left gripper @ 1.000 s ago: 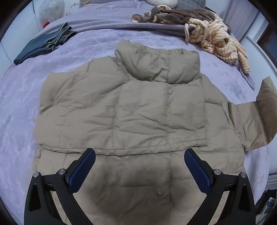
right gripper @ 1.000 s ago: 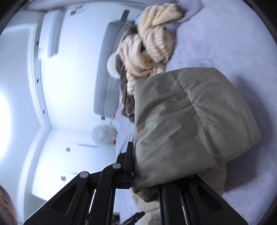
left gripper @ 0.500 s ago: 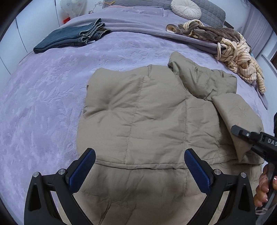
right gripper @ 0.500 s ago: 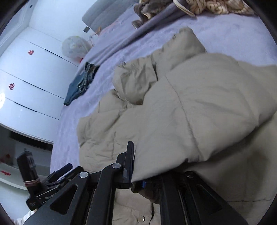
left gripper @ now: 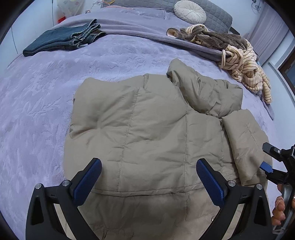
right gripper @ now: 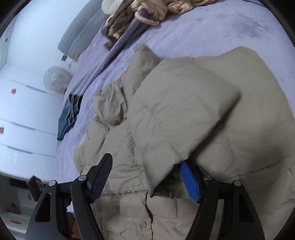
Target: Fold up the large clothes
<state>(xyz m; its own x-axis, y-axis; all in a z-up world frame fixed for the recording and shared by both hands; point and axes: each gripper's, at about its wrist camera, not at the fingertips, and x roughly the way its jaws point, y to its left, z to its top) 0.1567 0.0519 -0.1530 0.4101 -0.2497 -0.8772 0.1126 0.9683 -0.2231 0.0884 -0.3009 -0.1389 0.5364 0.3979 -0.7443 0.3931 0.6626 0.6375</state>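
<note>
So the tan puffer jacket (left gripper: 147, 133) is spread out on the purple bedspread (left gripper: 36, 110), filling the middle and lower part of the left wrist view. Its collar (left gripper: 202, 90) bunches up toward 1 o'clock, and one sleeve (left gripper: 245, 140) is folded in over the body at about 3 o'clock.

The left gripper (left gripper: 148, 181) hangs over the jacket's lower half with its blue pads wide apart and nothing between them. Doesn't look like it's touching the fabric at all.

The right gripper (right gripper: 145, 180) is the busy one. Its jaws are opening, and the folded sleeve (right gripper: 184, 118) hangs down into the gap between them. The fabric lies against the blue pad at 5 o'clock, while the dark pad at 7 o'clock stands clear of it, so it's not pinched. In the left wrist view you can spot that gripper (left gripper: 271, 160) poking in at 4 o'clock right by the sleeve's end, with the person's fingers (left gripper: 278, 210) wrapped on the handle lower down.

Other stuff on the bed: folded jeans (left gripper: 62, 40) at 11 o'clock, a heap of striped and brown clothes (left gripper: 230, 55) at 1 o'clock, and a round cushion (left gripper: 189, 9) at the top by the headboard. All well apart from the jacket.
</note>
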